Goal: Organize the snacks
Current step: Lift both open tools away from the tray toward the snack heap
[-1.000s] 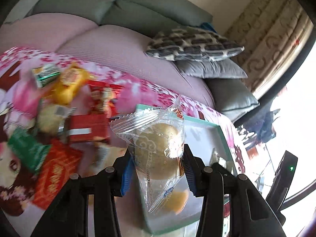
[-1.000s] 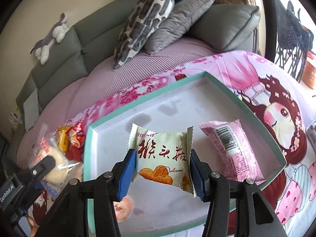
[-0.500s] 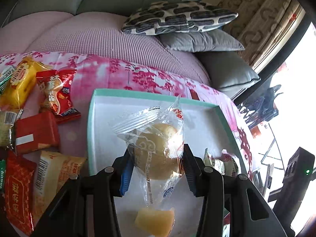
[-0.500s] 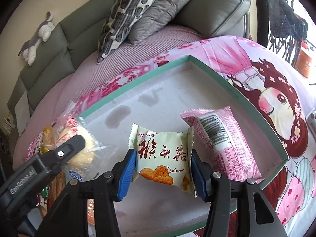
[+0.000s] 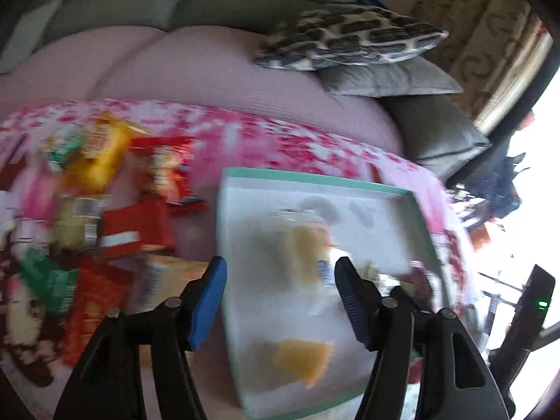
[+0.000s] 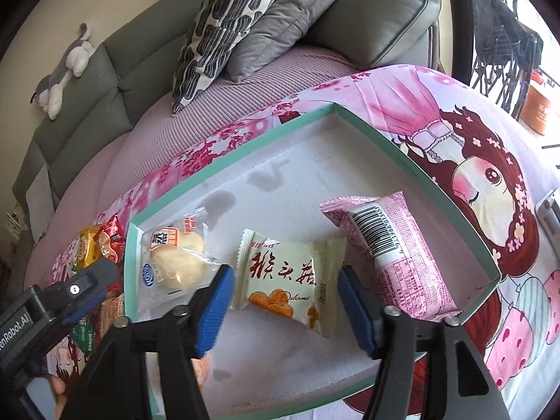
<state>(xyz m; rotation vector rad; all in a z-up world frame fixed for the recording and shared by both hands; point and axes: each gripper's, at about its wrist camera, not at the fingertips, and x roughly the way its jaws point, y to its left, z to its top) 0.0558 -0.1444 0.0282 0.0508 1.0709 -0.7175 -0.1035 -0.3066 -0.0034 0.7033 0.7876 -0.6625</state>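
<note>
A shallow teal-rimmed white tray (image 6: 385,140) lies on a pink cartoon blanket. In it lie a clear-wrapped bun (image 6: 175,259), a cream biscuit packet (image 6: 287,276) and a pink packet (image 6: 388,248). My right gripper (image 6: 283,301) is open, its blue pads either side of the cream packet, which rests on the tray. My left gripper (image 5: 280,297) is open and empty above the tray's left part (image 5: 315,178); the bun (image 5: 308,248) shows blurred below it. The left gripper's body also shows in the right wrist view (image 6: 59,301).
A heap of loose snacks (image 5: 105,210) in red, yellow and green wrappers lies on the blanket left of the tray. A small orange snack (image 5: 301,357) lies in the tray's near part. Sofa cushions (image 6: 245,24) and a plush toy (image 6: 66,66) are behind.
Both grippers have opened. The left let go of the bun and the right let go of the cream packet, both now lying in the tray. The left gripper is moving, its view blurred.
</note>
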